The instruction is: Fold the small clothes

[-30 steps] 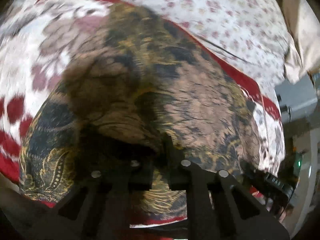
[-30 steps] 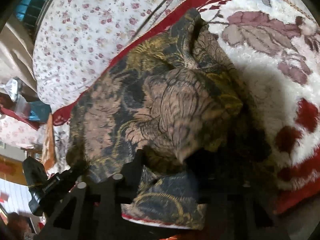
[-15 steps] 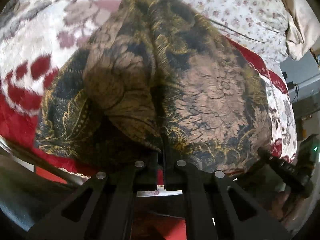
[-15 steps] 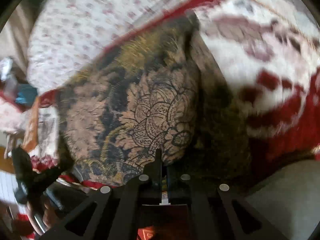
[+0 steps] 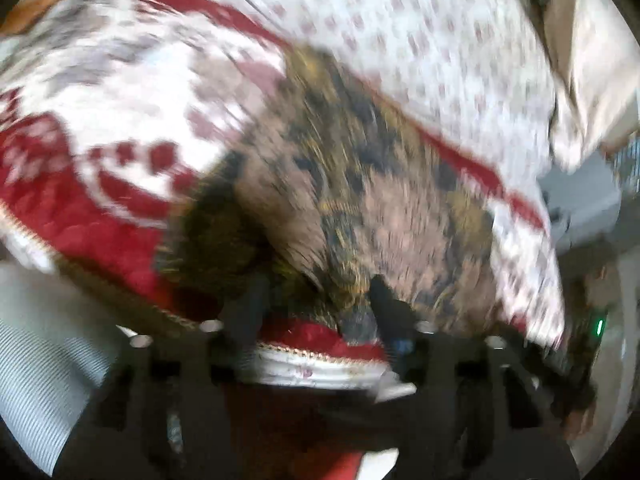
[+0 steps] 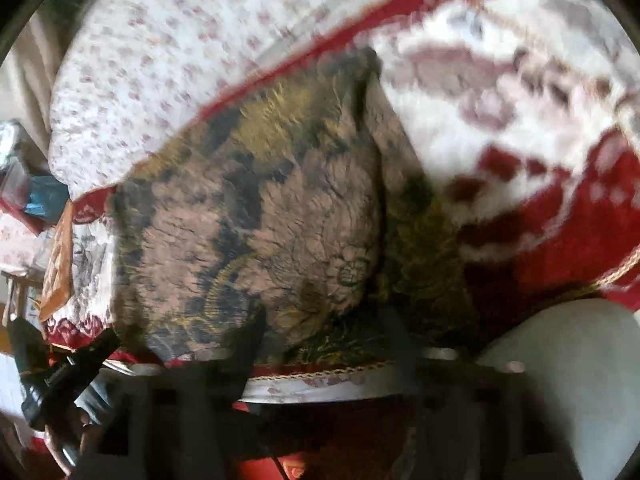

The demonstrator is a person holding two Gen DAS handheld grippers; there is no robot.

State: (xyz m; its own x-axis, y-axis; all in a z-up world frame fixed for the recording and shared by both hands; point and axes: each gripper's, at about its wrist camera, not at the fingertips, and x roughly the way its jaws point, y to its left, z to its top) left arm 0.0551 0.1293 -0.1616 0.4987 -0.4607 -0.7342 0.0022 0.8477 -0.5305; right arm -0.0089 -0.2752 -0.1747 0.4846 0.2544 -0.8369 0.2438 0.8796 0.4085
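Observation:
A small brown, black and gold patterned garment [image 5: 360,200] lies folded on a red and white plush blanket [image 5: 100,128]; it also shows in the right wrist view [image 6: 272,208]. My left gripper [image 5: 316,300] is open, its fingers spread at the garment's near edge, holding nothing. My right gripper [image 6: 324,332] is open too, fingers apart at the same near edge, with the cloth lying free between them. Both views are blurred by motion.
A white sheet with small pink flowers [image 5: 420,40] lies beyond the blanket [image 6: 500,120]. The bed's near edge [image 6: 320,384] runs just under the fingers. The other gripper [image 6: 60,380] shows at the lower left of the right wrist view. Clutter [image 6: 32,200] sits at far left.
Both grippers were shut on the garment's near edge and have opened, letting it drop onto the blanket. Both have drawn back toward the bed's edge.

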